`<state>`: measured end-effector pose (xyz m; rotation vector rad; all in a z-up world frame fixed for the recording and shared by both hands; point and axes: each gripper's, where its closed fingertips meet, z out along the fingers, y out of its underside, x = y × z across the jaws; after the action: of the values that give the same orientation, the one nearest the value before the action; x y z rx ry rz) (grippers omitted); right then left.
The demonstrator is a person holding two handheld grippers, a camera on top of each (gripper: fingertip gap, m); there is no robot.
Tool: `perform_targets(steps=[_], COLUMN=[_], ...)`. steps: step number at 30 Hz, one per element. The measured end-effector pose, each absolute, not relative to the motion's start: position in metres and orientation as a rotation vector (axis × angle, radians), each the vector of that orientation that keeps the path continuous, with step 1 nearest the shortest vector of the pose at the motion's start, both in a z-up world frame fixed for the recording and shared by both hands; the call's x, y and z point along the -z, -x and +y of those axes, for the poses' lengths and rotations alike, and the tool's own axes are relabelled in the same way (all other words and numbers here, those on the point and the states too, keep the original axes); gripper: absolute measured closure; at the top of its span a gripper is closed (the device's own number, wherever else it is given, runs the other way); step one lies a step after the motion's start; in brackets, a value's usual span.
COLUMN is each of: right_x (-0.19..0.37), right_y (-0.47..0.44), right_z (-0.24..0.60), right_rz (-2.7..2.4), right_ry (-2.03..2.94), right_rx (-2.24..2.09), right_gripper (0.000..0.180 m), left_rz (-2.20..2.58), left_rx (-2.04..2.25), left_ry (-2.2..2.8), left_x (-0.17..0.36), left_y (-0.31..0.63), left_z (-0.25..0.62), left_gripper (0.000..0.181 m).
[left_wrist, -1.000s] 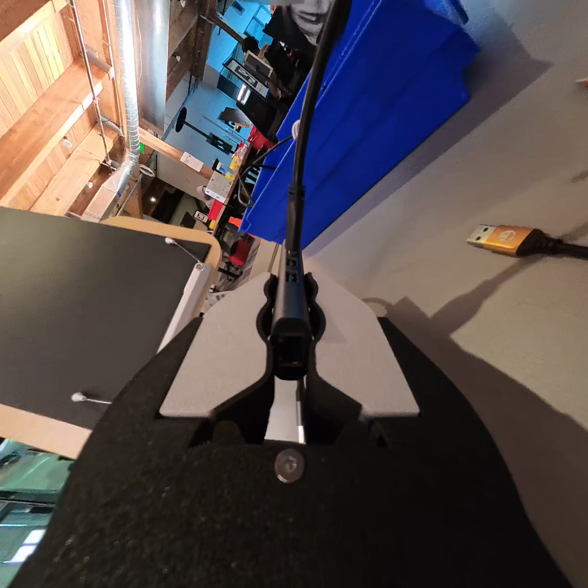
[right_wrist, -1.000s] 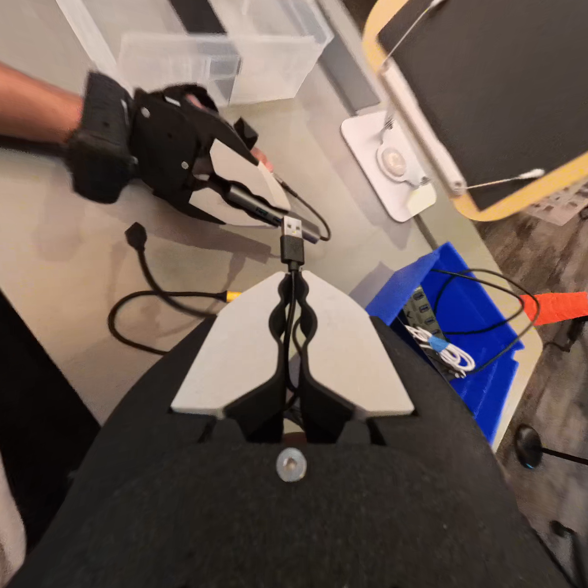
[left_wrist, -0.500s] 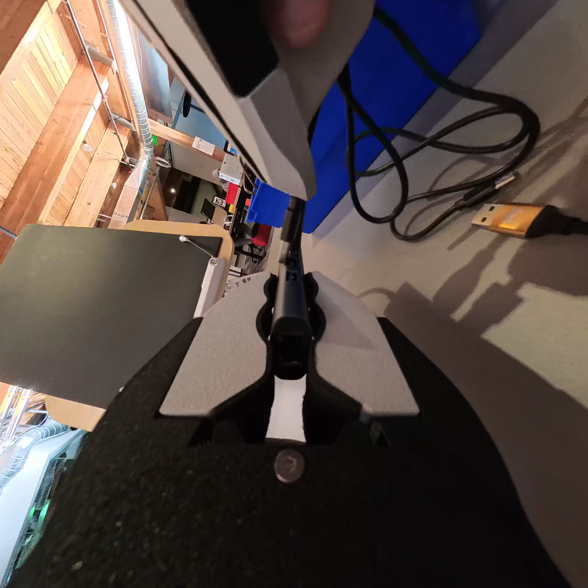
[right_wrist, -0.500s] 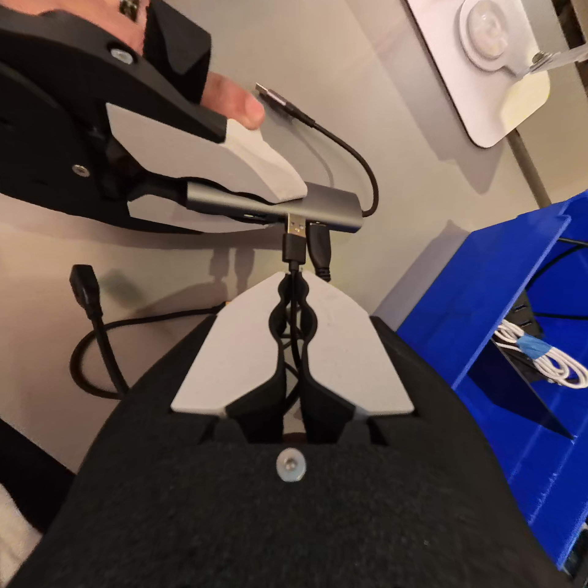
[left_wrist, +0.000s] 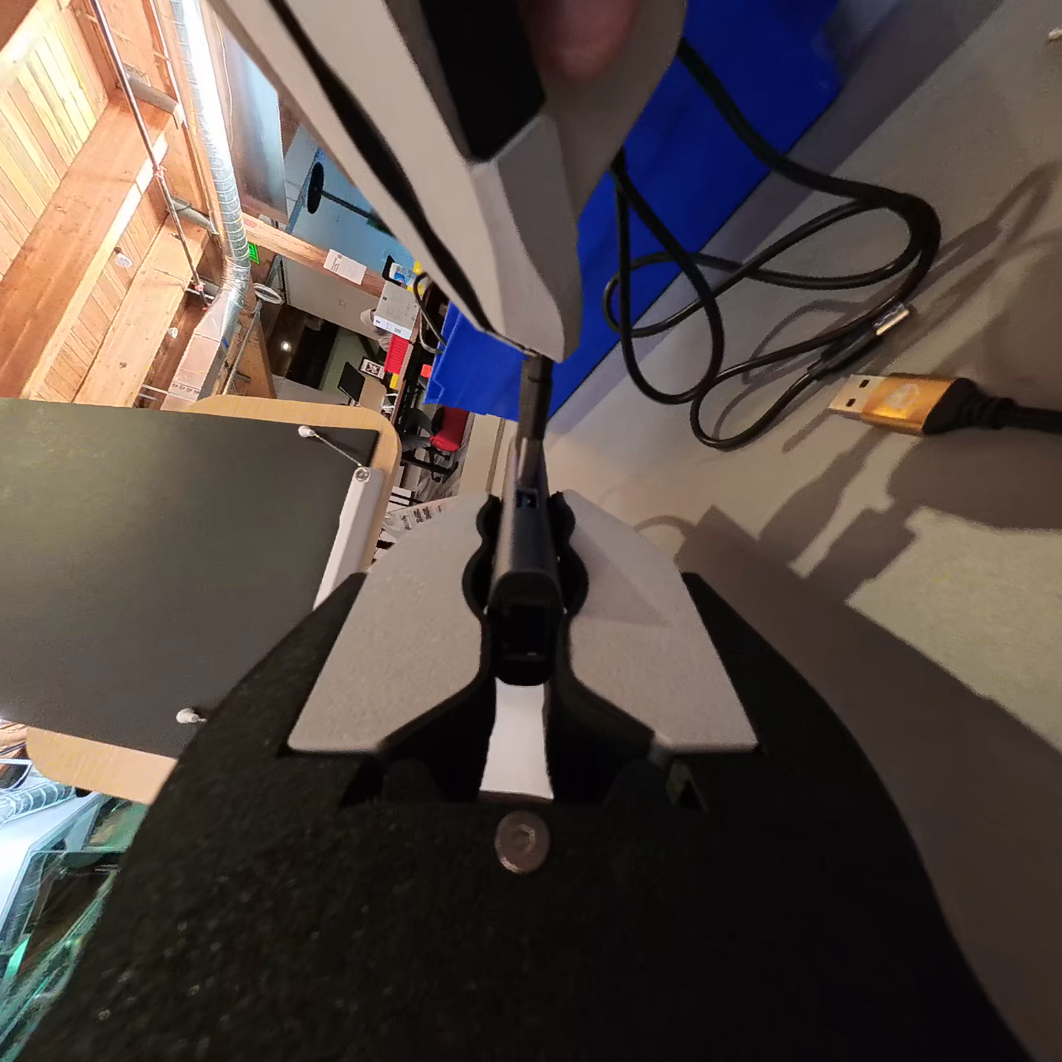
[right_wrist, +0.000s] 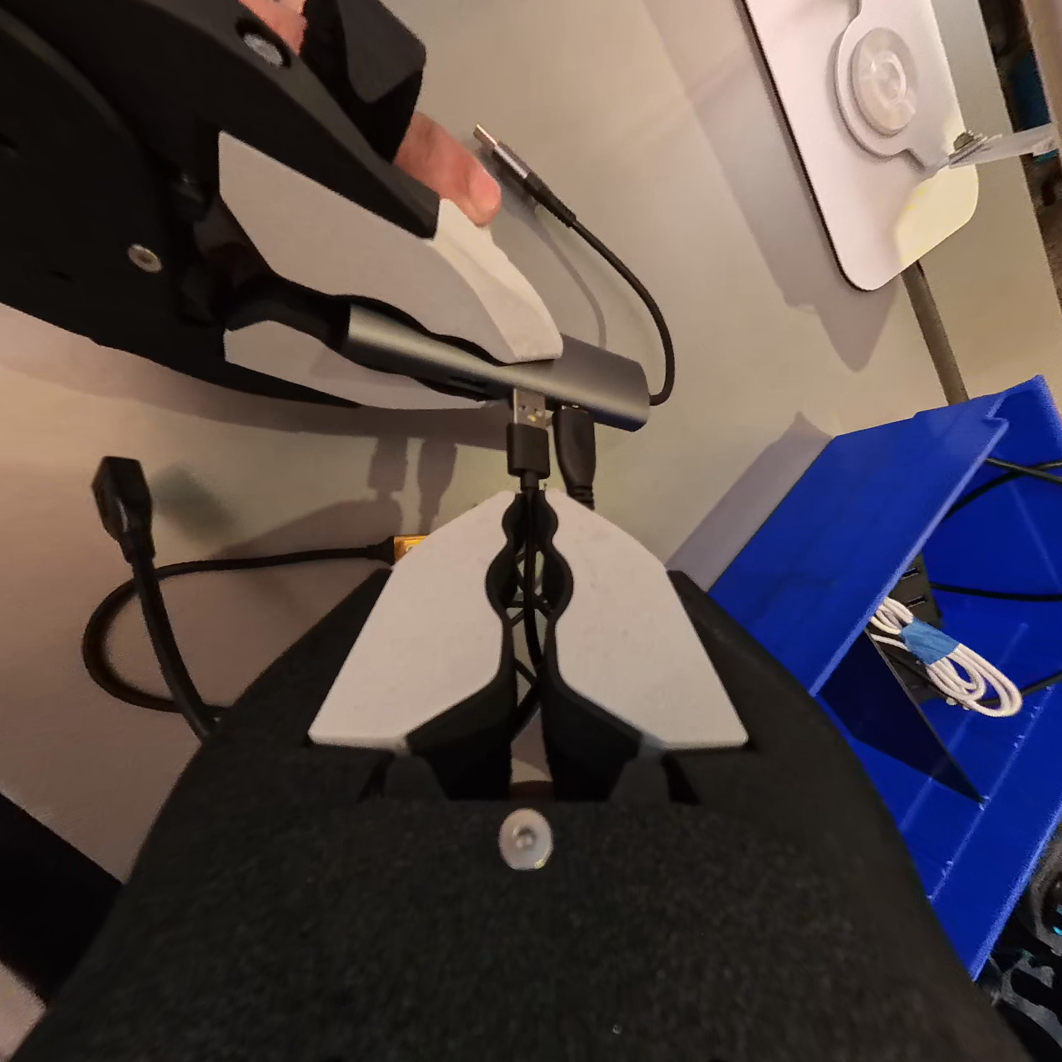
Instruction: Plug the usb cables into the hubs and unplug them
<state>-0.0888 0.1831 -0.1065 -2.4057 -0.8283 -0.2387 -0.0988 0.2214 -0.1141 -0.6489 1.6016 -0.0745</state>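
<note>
My left gripper (left_wrist: pixel 524 506) is shut on a slim grey USB hub (left_wrist: pixel 524 574), seen end-on; the hub also shows in the right wrist view (right_wrist: pixel 506 368), held level above the table. My right gripper (right_wrist: pixel 531 497) is shut on a black USB cable (right_wrist: pixel 528 451) just behind its plug. The plug's metal tip sits in a port on the hub's underside. A second black plug (right_wrist: pixel 574 442) sits in the port beside it. The hub's own lead (right_wrist: pixel 632 287) ends in a loose plug (right_wrist: pixel 506 158). An orange-shelled USB plug (left_wrist: pixel 896 402) lies on the table.
A blue bin (right_wrist: pixel 919 574) with white coiled cable (right_wrist: pixel 948 666) stands to the right. A black cable with a socket end (right_wrist: pixel 123 494) loops on the grey table (right_wrist: pixel 258 488). A white stand base (right_wrist: pixel 891 115) is at the far right. A black board (left_wrist: pixel 143 546) stands to the left.
My right gripper has closed in on the hub from about a plug's length away, and the cable's plug has gone up into the hub's port. The left gripper has kept its hold.
</note>
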Motion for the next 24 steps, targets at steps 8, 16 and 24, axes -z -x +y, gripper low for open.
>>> perform_targets(steps=[8,16,24], right_x=[0.109,0.104,0.093], right_y=[0.09,0.092,0.097], right_z=[0.184,0.186,0.177], right_rz=[-0.866,-0.865,-0.891], right_ry=[2.391,2.233,2.083], right_rx=[0.215,-0.126,-0.401], right_gripper=[0.177,0.178,0.177], left_rz=[1.608,1.575,1.518], left_rx=[0.077,0.185,0.291], left_ry=[0.624,0.667,0.633], left_x=[0.114,0.109,0.099], left_y=[0.099,0.1,0.102], left_z=[0.218,0.216,0.205], left_gripper=[0.164,0.164,0.164])
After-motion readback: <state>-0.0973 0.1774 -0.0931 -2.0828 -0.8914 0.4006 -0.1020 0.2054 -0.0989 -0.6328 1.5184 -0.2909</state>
